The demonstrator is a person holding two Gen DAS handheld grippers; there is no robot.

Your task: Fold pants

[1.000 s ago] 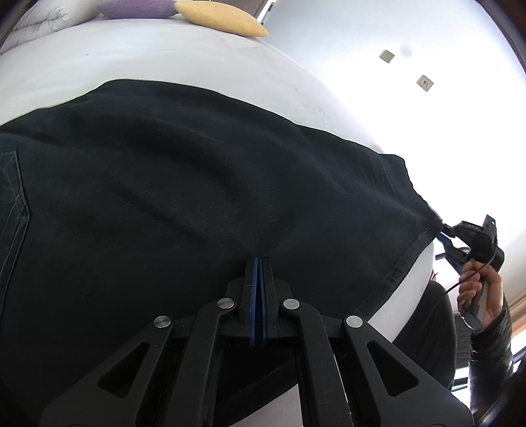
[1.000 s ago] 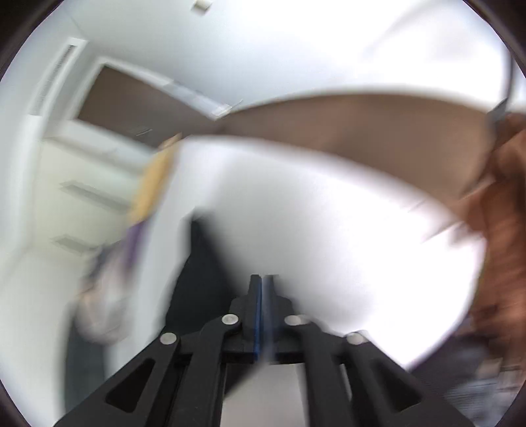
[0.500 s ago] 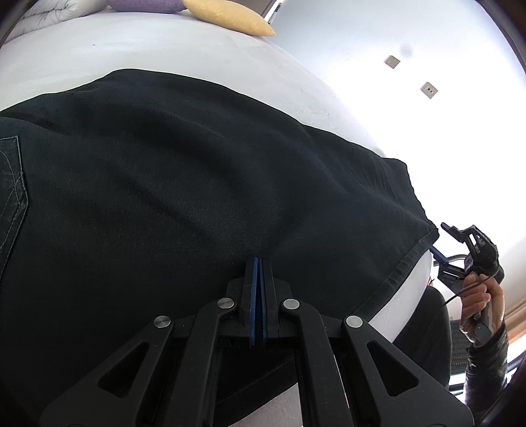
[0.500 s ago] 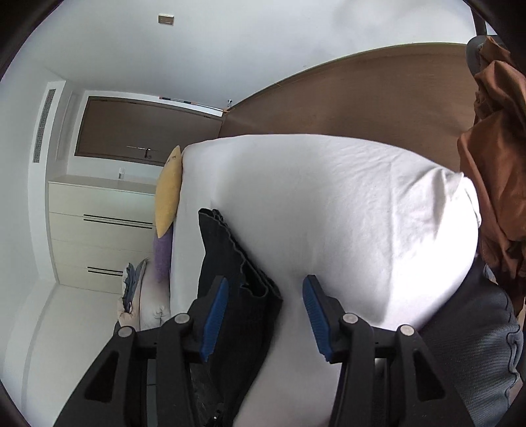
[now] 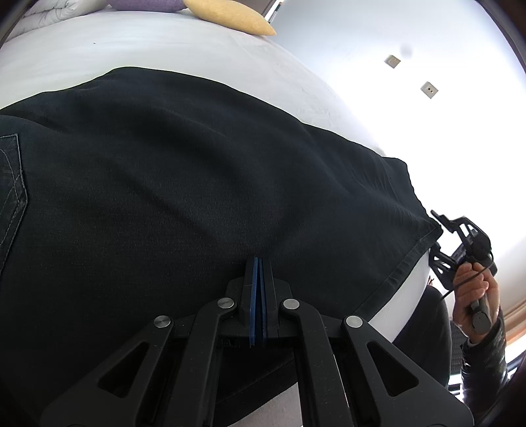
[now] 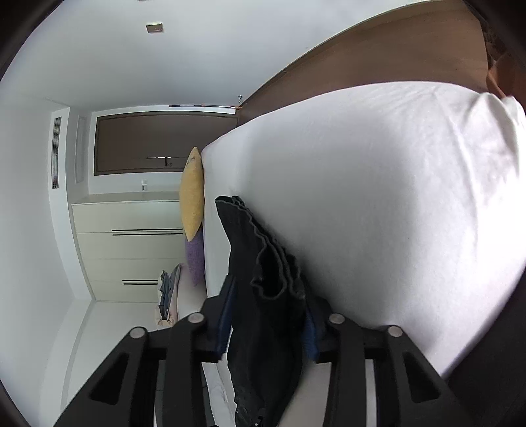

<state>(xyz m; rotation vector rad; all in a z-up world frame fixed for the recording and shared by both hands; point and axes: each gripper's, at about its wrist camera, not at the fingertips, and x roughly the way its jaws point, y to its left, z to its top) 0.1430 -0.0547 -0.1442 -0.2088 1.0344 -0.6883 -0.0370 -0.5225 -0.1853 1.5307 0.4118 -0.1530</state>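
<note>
Left gripper [image 5: 258, 262]: jaws together, tips against black pants [image 5: 184, 197] spread flat over white bed [image 5: 164, 49]. Right gripper [image 6: 267, 315]: jaws closing around bunched pants hem [image 6: 276, 272] at bed's edge. Beyond: yellow pillow [image 6: 192, 193], purple pillow [image 6: 195, 259].

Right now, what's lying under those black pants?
The black pants lie spread on a white bed sheet, which shows bare around them up to the yellow pillow. Whatever sits directly beneath the cloth is covered and cannot be seen.
</note>
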